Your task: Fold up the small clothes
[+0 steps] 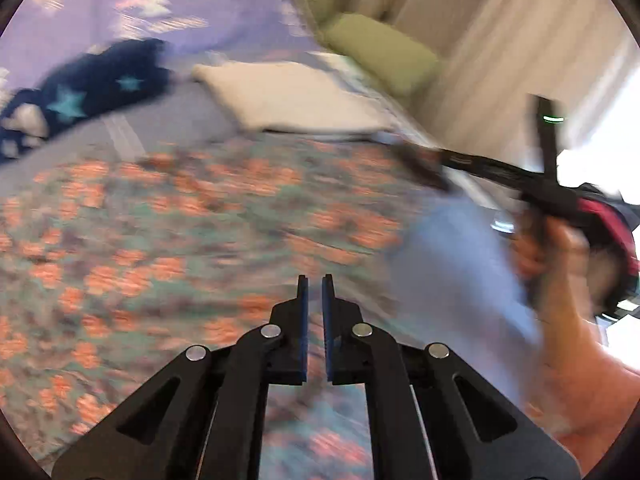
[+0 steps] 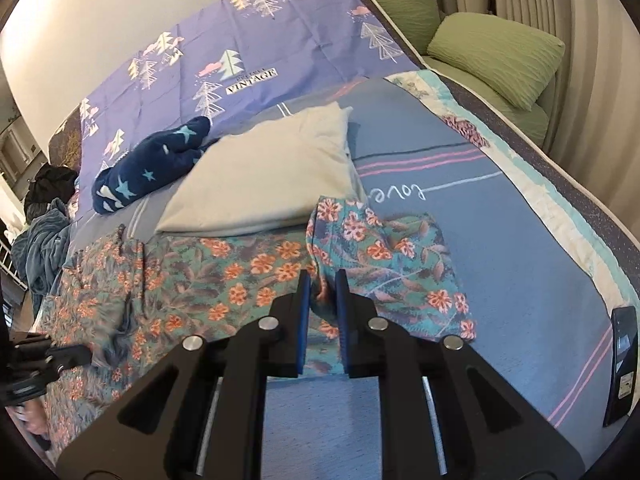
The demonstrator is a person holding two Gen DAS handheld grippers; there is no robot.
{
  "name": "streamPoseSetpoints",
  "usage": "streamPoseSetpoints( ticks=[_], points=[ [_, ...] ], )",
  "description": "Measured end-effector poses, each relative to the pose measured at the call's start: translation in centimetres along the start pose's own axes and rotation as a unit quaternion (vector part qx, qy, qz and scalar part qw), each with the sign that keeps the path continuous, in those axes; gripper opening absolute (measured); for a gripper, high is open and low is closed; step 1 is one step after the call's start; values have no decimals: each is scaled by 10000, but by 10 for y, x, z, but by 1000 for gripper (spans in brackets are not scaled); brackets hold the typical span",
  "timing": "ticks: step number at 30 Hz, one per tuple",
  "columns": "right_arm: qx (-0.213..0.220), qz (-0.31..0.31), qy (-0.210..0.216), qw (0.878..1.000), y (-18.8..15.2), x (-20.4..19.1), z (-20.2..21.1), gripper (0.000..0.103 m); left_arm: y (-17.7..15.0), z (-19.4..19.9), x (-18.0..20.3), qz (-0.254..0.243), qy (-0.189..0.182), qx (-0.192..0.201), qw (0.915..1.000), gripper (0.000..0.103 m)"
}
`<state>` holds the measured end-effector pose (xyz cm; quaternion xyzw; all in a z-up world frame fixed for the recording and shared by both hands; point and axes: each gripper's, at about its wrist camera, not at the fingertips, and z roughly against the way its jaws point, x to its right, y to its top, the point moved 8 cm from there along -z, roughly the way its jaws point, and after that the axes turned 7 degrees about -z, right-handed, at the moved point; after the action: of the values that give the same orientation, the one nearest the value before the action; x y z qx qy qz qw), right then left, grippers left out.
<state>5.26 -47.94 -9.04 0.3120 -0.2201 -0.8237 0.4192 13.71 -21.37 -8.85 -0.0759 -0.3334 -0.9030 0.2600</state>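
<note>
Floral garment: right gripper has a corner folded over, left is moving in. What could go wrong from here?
1. The right gripper seems to pinch only a thin edge of the floral garment; it could slip out mid-fold.
2. The left view is motion-blurred, and the left gripper is nearly shut with nothing in it; a fast grab may miss the cloth.
3. The white pillow lies against the garment's far edge and may snag the fold.

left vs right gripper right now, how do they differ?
The left gripper has its jaws nearly closed with nothing between them, over the floral garment; the right gripper has a wider gap with a fold of that garment between its jaws. The left wrist view is motion-blurred; the right is sharp. Both have blue pads and point at the same garment on the bed.
</note>
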Motion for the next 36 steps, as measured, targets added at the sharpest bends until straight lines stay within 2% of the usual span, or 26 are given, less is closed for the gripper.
streamPoseSetpoints(
  ticks=[1,2,3,4,6,8,12,13,15,19,21,23,26,28,29,30,33,36],
  points=[
    [60,0,82,9999,2,-4,4,12,-2,0,5,-65,-164,-113,9998,21],
    [107,8,166,9998,4,-9,8,12,-7,0,9,-146,-128,-209,9996,47],
    [156,29,265,9995,6,-14,12,12,-8,2,7,-189,61,-176,9996,55],
    [205,65,370,9991,7,-21,17,12,-11,3,7,-263,284,-109,9992,56],
    [296,212,580,9977,9,-41,28,12,-12,7,2,-276,453,49,9986,57],
    [338,389,777,9956,9,-64,38,11,-11,10,-20,120,702,262,9971,57],
    [282,534,1389,9885,8,-109,54,11,-25,-6,-60,635,1030,85,9926,57],
    [219,566,1629,9848,6,-126,58,11,-30,-9,-65,691,1043,62,9921,57],
    [161,669,1895,9795,2,-150,61,8,-35,-5,-67,743,982,310,9919,57],
    [-99,1005,2454,9641,-14,-213,59,8,-41,17,-60,1119,680,757,9885,57],
    [-163,1289,2510,9592,-25,-237,56,8,-45,37,-63,1172,718,982,9856,58],
    [-180,1520,2326,9605,-35,-245,52,8,-50,49,-70,1240,856,1094,9825,60],
    [-136,1963,1687,9658,-48,-233,38,10,-58,58,-74,1372,876,1150,9799,60],
    [-119,2341,1130,9656,-58,-212,26,32,-59,60,-73,1343,846,1198,9800,60],
    [-89,2504,825,9646,-65,-196,19,55,-60,61,-73,1327,849,1212,9801,60],
    [-32,2625,652,9627,-70,-187,16,64,-58,60,-72,1325,854,1225,9799,60],
    [2,3101,350,9501,-92,-167,2,64,-54,51,-70,1406,707,1225,9799,60],
    [11,3590,109,9333,-110,-168,-11,64,-54,43,-67,1415,731,1116,9809,60]
  ],
)
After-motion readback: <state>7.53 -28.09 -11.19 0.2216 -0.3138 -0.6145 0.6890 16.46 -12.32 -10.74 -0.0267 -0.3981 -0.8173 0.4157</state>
